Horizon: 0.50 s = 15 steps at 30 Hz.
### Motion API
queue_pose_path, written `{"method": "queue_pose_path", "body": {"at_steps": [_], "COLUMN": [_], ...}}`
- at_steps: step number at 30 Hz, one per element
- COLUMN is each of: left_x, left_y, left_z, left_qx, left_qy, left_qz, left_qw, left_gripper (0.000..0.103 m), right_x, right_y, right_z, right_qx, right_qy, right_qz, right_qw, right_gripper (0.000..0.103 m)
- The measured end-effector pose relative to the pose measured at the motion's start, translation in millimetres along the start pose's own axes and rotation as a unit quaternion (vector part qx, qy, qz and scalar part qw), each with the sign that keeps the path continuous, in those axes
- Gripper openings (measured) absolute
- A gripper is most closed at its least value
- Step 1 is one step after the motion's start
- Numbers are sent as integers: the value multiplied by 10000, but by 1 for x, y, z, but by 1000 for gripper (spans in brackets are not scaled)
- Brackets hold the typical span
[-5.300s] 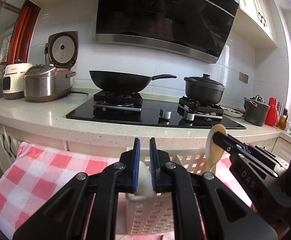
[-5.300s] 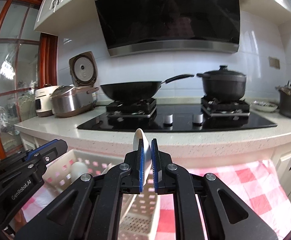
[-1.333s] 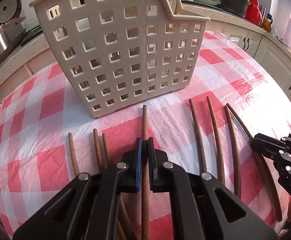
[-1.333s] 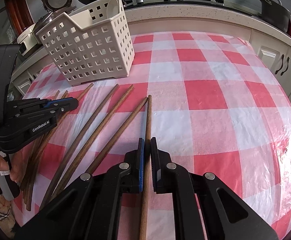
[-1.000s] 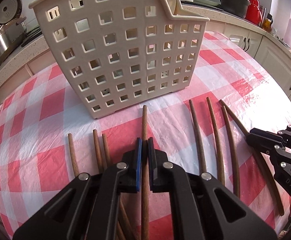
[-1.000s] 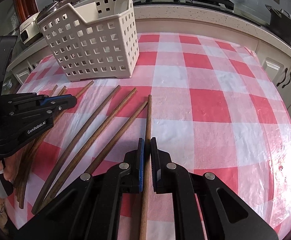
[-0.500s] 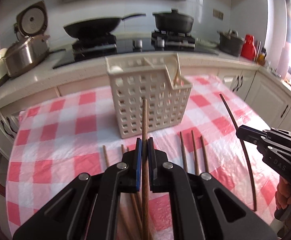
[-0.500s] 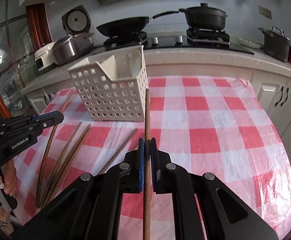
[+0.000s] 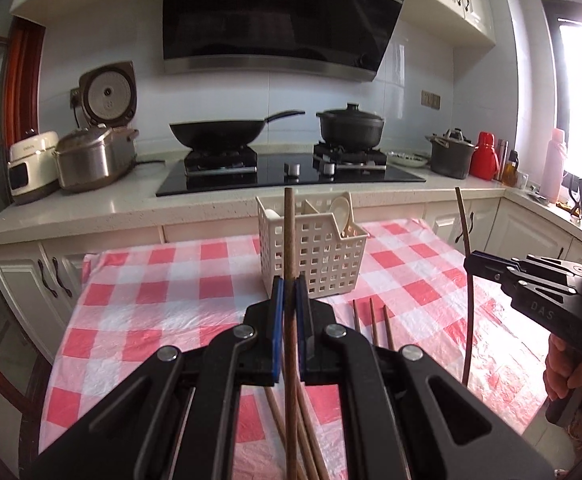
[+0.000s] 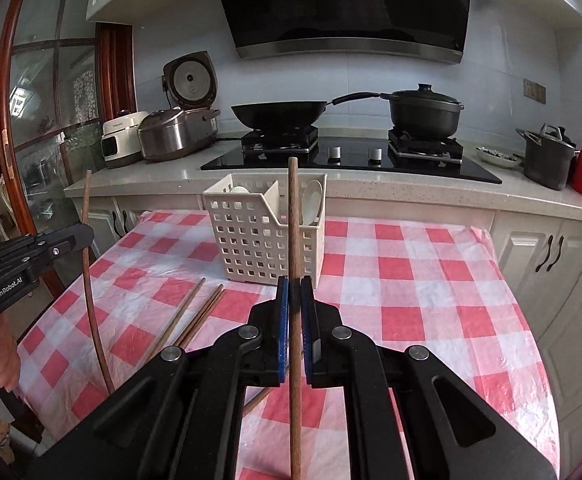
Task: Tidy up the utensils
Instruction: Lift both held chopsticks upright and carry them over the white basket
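Observation:
My left gripper is shut on a brown wooden chopstick and holds it upright above the table. My right gripper is shut on another brown chopstick, also lifted and upright. A white perforated utensil basket stands on the red-and-white checked cloth, with white spoons in it; it also shows in the right wrist view. Several more chopsticks lie on the cloth in front of the basket, and in the right wrist view. Each gripper shows in the other's view, the right and the left.
Behind the table runs a counter with a black hob, a wok, a black pot, rice cookers at the left and a grey pot and red flask at the right. White cabinets stand below.
Both grippers have risen well above the table, each carrying its chopstick from lying flat on the cloth to upright. The basket now looks farther off.

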State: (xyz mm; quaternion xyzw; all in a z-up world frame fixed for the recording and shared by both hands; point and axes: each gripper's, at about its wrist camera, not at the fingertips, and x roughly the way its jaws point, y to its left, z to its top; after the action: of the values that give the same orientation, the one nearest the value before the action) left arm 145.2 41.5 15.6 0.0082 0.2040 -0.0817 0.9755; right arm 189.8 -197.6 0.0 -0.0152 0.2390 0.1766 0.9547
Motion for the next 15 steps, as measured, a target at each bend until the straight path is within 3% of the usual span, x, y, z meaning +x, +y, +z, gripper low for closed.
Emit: {"method": "queue_pose_path", "body": {"at_steps": [15], "left_x": [-45], "left_y": [2], "left_z": [-9], "left_qx": [-56], "left_qy": [-423], "left_qz": [145], "left_qw": [9990], "left_gripper": [6], "right_x": [-27], "right_y": [19], "right_z": [-1], "right_qx": [-202], "right_qy": [-280], "right_qz": [-64], "right_qw": [9994], "right_gripper": [7]}}
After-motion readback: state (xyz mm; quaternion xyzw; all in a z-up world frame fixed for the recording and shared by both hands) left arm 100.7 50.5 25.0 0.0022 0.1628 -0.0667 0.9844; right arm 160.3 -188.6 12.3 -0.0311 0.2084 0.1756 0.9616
